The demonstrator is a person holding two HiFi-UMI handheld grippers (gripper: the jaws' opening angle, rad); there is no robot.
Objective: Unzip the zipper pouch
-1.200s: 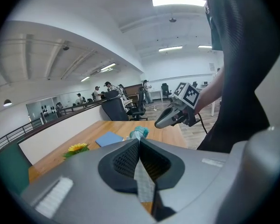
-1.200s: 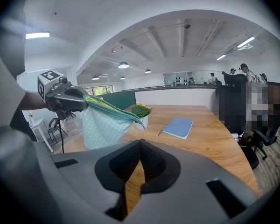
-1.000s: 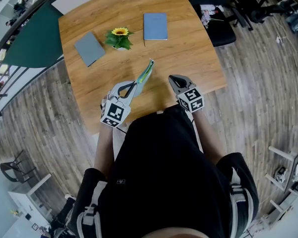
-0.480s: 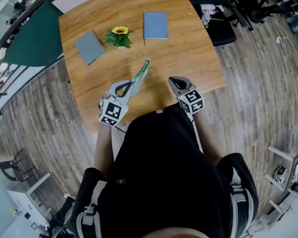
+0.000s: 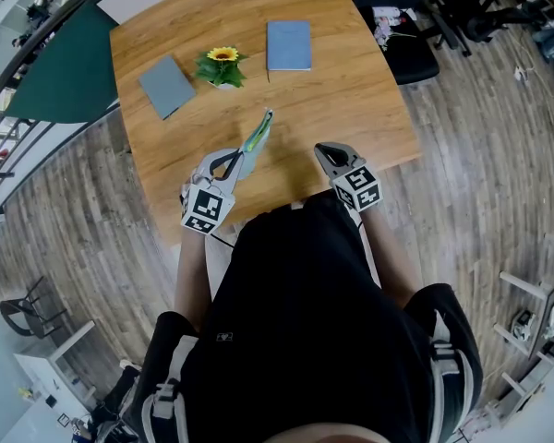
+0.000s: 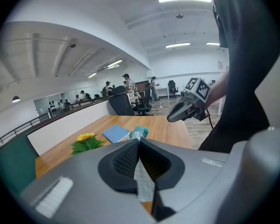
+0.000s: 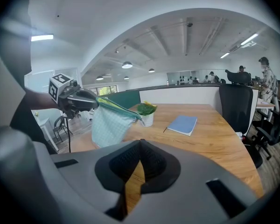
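Note:
The zipper pouch [image 5: 257, 137] is pale green check cloth with a teal zip edge. It hangs above the wooden table [image 5: 351, 100], held edge-on by one end. My left gripper [image 5: 243, 160] is shut on that near end, and cloth shows between its closed jaws [image 6: 142, 181]. In the right gripper view the pouch [image 7: 111, 120] droops from the left gripper [image 7: 77, 101], zip edge uppermost. My right gripper [image 5: 325, 150] is shut and empty, off to the right of the pouch and apart from it. Only table wood shows beyond the right gripper's [image 7: 141, 143] closed jaws.
A potted sunflower [image 5: 222, 68] stands at the table's far middle. A blue notebook [image 5: 288, 48] lies to its right and a grey one [image 5: 166, 89] to its left. A black office chair [image 5: 402, 44] stands past the table's right edge. The person's body fills the near side.
The left gripper and the pouch have drifted slightly to the left. The right gripper has kept still.

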